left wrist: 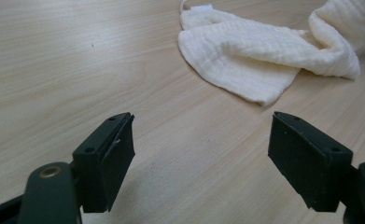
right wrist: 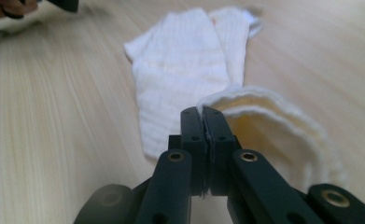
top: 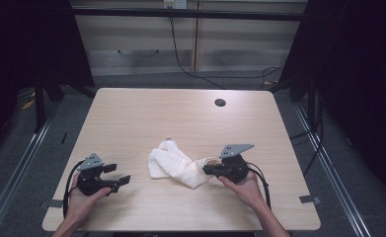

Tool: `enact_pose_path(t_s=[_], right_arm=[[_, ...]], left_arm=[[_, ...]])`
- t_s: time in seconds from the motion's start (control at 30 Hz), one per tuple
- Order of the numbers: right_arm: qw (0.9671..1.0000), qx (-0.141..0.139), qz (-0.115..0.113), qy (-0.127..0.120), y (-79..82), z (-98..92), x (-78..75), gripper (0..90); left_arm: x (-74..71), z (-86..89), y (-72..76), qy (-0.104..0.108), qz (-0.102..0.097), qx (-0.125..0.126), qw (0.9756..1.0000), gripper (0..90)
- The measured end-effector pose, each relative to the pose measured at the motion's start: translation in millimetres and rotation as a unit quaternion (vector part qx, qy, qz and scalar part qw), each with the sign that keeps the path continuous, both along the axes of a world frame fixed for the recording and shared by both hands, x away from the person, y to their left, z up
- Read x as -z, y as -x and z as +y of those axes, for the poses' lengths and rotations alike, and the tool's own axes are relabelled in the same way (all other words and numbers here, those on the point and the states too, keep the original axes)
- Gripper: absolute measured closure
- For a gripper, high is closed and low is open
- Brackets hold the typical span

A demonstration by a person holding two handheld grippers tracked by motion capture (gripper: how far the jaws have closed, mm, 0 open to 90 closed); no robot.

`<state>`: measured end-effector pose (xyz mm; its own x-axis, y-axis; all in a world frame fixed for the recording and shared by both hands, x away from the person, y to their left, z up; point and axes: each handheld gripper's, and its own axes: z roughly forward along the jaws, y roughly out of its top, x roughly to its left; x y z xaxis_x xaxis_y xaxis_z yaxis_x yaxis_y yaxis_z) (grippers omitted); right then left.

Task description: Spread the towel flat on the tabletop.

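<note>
Right gripper view: right tongs [right wrist: 202,112] pinch the cloth [right wrist: 185,70]; left tongs [left wrist: 201,140] spread.

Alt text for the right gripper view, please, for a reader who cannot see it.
The right gripper has its two black jaws shut on the edge of a white cloth, which lies crumpled on a light wooden table. The pinched edge curls up in a loop beside the jaws.

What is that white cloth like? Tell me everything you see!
The white cloth is soft, cream-white and ribbed, with a small tag at one corner. It lies crumpled and partly folded on the wooden table. The right hand-held gripper pinches one edge shut, lifting it into a curl. The left hand-held gripper stands open, apart from it.
</note>
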<state>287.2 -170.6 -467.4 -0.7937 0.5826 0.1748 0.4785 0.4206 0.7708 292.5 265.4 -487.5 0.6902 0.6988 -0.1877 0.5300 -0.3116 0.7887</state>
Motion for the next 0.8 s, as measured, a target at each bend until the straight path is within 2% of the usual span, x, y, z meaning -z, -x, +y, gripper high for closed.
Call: enact_pose_path(t_s=[0.07, 0.1, 0.27, 0.4, 0.57, 0.67, 0.73, 0.8], right_arm=[[0.9998, 0.002, 0.014, 0.01, 2.6, -2.2, 8.9, 88.2], [0.9994, 0.003, 0.022, 0.025, 5.8, -4.2, 16.0, 88.1], [0.9986, 0.008, 0.036, 0.037, 11.1, -9.9, 25.8, 88.0], [0.9981, 0.004, 0.039, 0.048, 15.9, -12.4, 28.4, 87.8], [0.9972, 0.003, 0.048, 0.057, 22.4, -21.6, 28.8, 87.5], [0.9965, 0.01, 0.052, 0.064, 25.4, -28.1, 27.2, 87.5], [0.9955, 0.018, 0.052, 0.077, 27.1, -34.1, 25.1, 87.2], [0.9949, 0.028, 0.056, 0.079, 28.4, -42.0, 23.9, 86.4]], left_arm=[[-0.1, -0.7, 0.2, 0.001, 0.0, -0.001, 1.0, 22.2], [-0.4, -0.8, 0.3, 0.0, -0.001, 0.002, 1.0, 22.3], [-1.5, -1.4, 0.2, 0.004, -0.002, 0.003, 1.0, 24.0], [-7.4, -5.9, -0.6, 0.009, -0.007, 0.004, 0.9999, 27.4], [-13.3, -18.6, -4.2, 0.01, -0.012, 0.018, 0.9997, 34.4], [-15.8, -28.5, -9.4, 0.007, -0.01, 0.031, 0.9994, 39.6], [-17.2, -33.9, -13.4, 0.011, -0.009, 0.034, 0.9993, 41.4], [-16.5, -38.5, -18.1, 0.016, -0.006, 0.039, 0.9991, 44.7]])
